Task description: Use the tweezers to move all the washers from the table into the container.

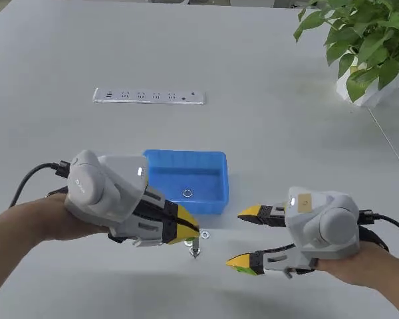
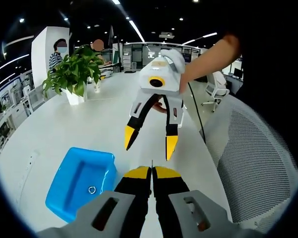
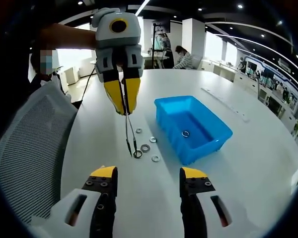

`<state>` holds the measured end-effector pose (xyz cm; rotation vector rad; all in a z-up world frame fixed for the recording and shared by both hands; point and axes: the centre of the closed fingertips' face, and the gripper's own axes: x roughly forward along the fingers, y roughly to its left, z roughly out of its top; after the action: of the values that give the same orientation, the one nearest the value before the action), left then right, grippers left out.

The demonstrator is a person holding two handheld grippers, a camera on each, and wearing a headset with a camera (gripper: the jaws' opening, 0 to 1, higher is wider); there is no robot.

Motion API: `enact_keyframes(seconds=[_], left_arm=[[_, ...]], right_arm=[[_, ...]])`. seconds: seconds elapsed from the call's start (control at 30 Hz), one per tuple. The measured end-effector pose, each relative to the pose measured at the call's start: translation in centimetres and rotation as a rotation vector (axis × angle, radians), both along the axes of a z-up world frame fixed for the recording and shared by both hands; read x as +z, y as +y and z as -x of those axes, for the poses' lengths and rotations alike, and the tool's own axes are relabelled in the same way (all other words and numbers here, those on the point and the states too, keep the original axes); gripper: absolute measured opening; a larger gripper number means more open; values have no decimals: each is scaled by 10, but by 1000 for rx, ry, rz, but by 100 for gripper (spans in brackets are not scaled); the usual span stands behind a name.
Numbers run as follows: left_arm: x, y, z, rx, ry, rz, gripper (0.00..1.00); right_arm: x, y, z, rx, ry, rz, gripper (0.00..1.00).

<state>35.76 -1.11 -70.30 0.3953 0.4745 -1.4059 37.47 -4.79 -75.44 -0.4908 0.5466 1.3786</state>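
My left gripper (image 1: 188, 226) is shut on thin metal tweezers (image 1: 195, 248) that point down at the table. In the right gripper view, the left gripper (image 3: 123, 105) holds the tweezers (image 3: 129, 130) with their tips at one washer (image 3: 137, 154). Several more washers (image 3: 145, 148) lie around it, just in front of the blue container (image 3: 192, 125). One washer (image 1: 187, 193) lies inside the container (image 1: 216, 199). My right gripper (image 1: 238, 238) stands open with nothing in it, to the right of the washers, and is also seen from the left gripper (image 2: 151, 171).
A white power strip (image 1: 148, 96) lies far back on the table. A potted plant (image 1: 366, 46) stands at the back right corner. A mesh chair (image 3: 30, 144) is near the table edge on the person's side. People sit in the far background.
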Motion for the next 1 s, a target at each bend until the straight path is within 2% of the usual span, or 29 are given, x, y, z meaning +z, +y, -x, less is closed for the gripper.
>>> enact_keyframes(seconds=[0.4,1.0], left_arm=[[0,0,2,-4,5,-5,5],[-1,0,3,-10,12,-10,5]], right_arm=[[-1,15,6,58,-12,0,45],[-7,46,18,166,-12,6,27]])
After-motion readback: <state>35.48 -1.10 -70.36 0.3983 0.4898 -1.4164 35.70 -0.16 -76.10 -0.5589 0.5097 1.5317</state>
